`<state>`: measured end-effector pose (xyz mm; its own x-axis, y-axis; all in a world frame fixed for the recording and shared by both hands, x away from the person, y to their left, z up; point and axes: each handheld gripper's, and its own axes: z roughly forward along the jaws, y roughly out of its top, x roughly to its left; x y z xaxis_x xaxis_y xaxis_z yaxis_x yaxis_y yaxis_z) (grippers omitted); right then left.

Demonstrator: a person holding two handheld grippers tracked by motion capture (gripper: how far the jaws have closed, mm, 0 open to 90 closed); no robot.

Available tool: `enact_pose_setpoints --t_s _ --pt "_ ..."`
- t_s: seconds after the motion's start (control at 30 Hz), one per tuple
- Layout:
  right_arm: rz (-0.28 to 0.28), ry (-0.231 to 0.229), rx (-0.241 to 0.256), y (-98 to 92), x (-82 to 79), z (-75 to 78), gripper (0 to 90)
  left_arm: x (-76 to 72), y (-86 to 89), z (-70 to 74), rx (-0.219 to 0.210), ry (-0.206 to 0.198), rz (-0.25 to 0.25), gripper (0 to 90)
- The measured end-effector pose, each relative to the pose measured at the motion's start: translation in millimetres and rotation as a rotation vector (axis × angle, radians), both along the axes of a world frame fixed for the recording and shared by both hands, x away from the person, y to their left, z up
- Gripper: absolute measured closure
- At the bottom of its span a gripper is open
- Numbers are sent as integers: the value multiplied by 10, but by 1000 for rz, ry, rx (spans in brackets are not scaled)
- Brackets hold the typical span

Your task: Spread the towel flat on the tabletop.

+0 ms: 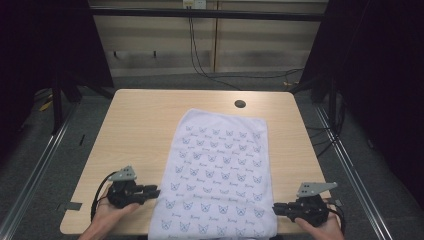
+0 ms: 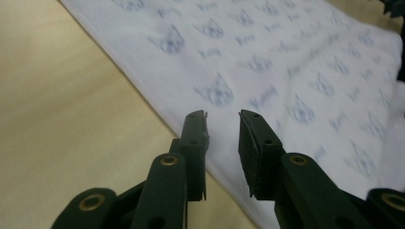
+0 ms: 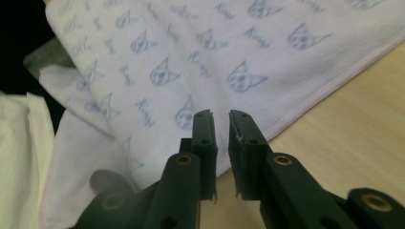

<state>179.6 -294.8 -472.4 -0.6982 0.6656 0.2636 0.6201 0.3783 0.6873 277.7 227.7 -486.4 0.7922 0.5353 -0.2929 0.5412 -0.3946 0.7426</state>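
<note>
Towel (image 1: pixel 217 170), white with small blue cat faces printed in rows, lies spread flat on the wooden bench (image 1: pixel 135 130). It reaches from near the dark round hole (image 1: pixel 240 104) at the far side down to the near edge, and its near end hangs a little over that edge.

The left tongs (image 1: pixel 156 190) are at the near left border of the towel, held in the person's left hand (image 1: pixel 107 212). In the left gripper view the two black jaws stand apart with a clear gap, and nothing is between them; their tips (image 2: pixel 223 119) are over the hem, where the cloth (image 2: pixel 267 62) meets the bare wood (image 2: pixel 62 109).

The right tongs (image 1: pixel 276 208) are at the near right border of the towel, held in the right hand (image 1: pixel 325 229). In the right gripper view the jaws are close together but a narrow gap stays between them, and no cloth is inside; the tips (image 3: pixel 220 117) are just over the hem of the towel (image 3: pixel 200 47). On the left of that view the cloth falls over the bench edge in a fold.
</note>
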Motion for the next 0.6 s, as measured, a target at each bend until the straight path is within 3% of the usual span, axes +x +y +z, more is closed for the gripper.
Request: enact_pose_setpoints --t_s 0.1,0.17,0.23,0.3,0.37,0.4,0.43,0.47,0.6 --pt "-46 -11 16 -36 138 -10 772 304 -230 11 22 -37 -14 740" --pt "-57 -8 -1 5 280 -48 769 493 -366 -6 23 -32 -4 771" --pt "-56 -13 -14 69 412 -72 767 636 -481 -41 72 -52 3 790" --pt "-65 -17 -26 152 578 -93 750 773 -557 -99 64 -39 31 753" --pt "-65 -25 -19 206 688 -106 732 837 -629 -137 72 -46 60 628" --pt "-64 -23 -17 236 736 -111 721 852 -661 -156 96 -40 68 548" --pt "-67 -28 -17 264 776 -116 716 845 -675 -172 122 -63 56 508" --pt "-61 -25 -14 292 812 -124 704 831 -684 -176 129 -81 62 541" --pt "-56 -32 -33 339 844 -121 683 695 -675 -167 166 -122 -2 712"
